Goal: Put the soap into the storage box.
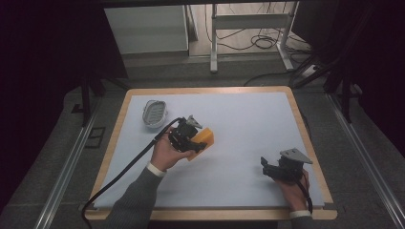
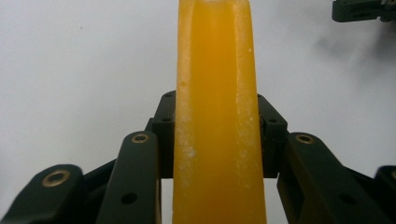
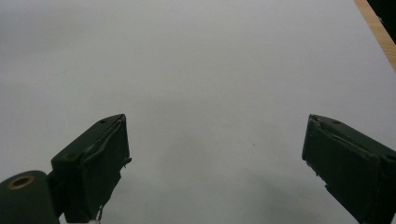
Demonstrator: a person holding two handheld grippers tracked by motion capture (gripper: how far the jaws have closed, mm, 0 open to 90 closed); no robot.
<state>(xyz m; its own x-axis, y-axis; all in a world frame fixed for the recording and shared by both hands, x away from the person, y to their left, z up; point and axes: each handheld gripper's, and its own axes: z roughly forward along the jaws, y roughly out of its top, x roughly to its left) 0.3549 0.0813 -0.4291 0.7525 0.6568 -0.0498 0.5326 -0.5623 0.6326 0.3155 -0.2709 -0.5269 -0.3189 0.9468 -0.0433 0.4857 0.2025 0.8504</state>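
The left gripper (image 1: 199,141) clamps an orange block (image 1: 202,140) (a smooth, soap-like bar) between its jaws, left of the table's centre. In the left gripper view the orange block (image 2: 215,116) stands edge-on between the black jaws, above the white table surface (image 2: 70,70). A grey oval dish (image 1: 154,113) sits near the table's far-left corner. The right gripper (image 1: 266,167) rests near the table's near-right corner, jaws spread wide apart with nothing between them. The table (image 1: 248,124) has a wooden rim.
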